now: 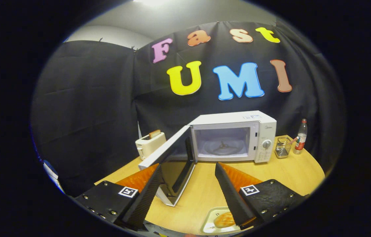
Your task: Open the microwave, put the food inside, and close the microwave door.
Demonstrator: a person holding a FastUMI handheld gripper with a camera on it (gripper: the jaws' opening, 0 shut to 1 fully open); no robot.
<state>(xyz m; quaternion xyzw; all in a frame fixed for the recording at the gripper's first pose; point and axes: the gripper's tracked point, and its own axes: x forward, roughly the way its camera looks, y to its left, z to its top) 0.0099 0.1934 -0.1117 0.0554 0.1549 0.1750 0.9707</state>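
Gripper fingers are spread wide, nothing grasped; microwave at twelve o'clock, door swung open; food at five o'clock.

A staged kitchen booth: black cloth wall behind a wooden tabletop holding a microwave, with a toaster at its 9 o'clock.
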